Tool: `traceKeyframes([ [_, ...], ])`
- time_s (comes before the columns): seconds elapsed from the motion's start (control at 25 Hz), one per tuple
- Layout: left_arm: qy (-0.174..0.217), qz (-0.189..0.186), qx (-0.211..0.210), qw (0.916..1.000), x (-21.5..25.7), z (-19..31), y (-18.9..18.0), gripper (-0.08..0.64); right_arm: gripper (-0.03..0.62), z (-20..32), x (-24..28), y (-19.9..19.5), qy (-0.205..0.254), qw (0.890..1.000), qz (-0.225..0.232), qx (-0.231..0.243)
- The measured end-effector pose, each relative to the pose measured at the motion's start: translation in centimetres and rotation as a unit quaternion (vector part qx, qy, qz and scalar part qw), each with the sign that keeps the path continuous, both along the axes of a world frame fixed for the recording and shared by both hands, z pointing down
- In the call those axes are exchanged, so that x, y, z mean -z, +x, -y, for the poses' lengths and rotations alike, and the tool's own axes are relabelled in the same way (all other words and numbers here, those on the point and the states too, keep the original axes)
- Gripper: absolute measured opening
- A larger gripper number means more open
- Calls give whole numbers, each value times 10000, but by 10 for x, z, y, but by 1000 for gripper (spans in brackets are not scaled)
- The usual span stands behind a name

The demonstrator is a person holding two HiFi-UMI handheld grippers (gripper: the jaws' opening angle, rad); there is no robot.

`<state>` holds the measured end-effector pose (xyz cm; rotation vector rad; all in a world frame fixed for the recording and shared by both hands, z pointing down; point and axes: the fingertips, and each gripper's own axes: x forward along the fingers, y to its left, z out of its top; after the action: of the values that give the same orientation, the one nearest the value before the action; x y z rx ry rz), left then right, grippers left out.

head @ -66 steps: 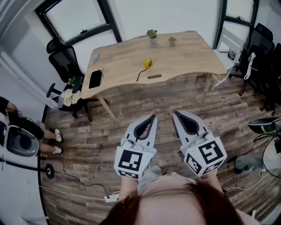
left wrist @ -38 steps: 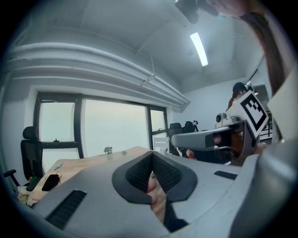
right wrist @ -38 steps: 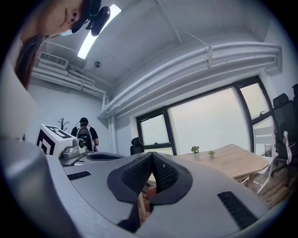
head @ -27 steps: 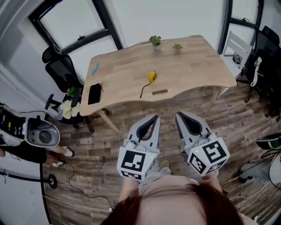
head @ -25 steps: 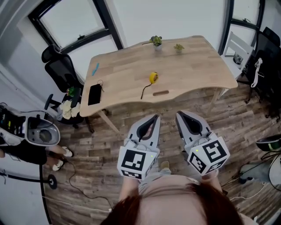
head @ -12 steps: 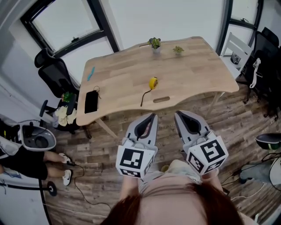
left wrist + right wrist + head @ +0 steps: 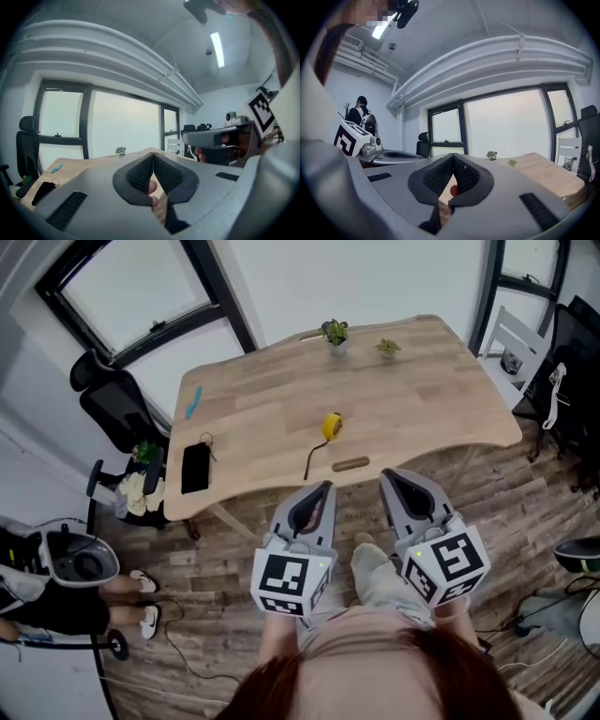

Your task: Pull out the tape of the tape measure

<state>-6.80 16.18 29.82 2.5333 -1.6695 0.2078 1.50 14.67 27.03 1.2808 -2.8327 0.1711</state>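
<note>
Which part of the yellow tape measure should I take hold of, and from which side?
Likely the yellow case, pinched across its sides from the near edge of the table: it sits alone mid-table, with nothing crowding it. The dark strip trails toward you, so that end can be taken separately. Finer detail is too small to tell.

Table [image 7: 441, 381]: light wood, matt, visible grain. Floor [image 7: 216, 554]: grey-brown wood-look planks, low sheen. Tape measure [image 7: 331, 425]: yellow case, looks plastic. Left gripper [image 7: 325, 487] and right gripper [image 7: 385, 475]: smooth matt grey plastic shells. Pads [image 7: 138, 179]: black, finely ribbed. Phone [image 7: 195, 468]: glossy black.
</note>
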Motion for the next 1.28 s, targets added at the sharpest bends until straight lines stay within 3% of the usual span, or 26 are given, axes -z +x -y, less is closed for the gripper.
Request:
traceKeyframes([
  [0.28, 7, 42, 106, 9999, 1, 61, -9, 3, -2, 62, 4, -2, 18, 10000, 62, 61],
  [0.64, -323, 266, 320, 9986, -20, 134, -16, 5, -2, 143, 0, -1, -146, 9995, 144, 226],
  [0.76, -450, 239, 322, 9982, -29, 156, -17, 65, -2, 168, -3, -1, -200, 9993, 186, 264],
  [1.28, -834, 92, 737, 9937, -76, 225, -31, 114, -2, 256, -11, -3, -206, 9979, 243, 572],
])
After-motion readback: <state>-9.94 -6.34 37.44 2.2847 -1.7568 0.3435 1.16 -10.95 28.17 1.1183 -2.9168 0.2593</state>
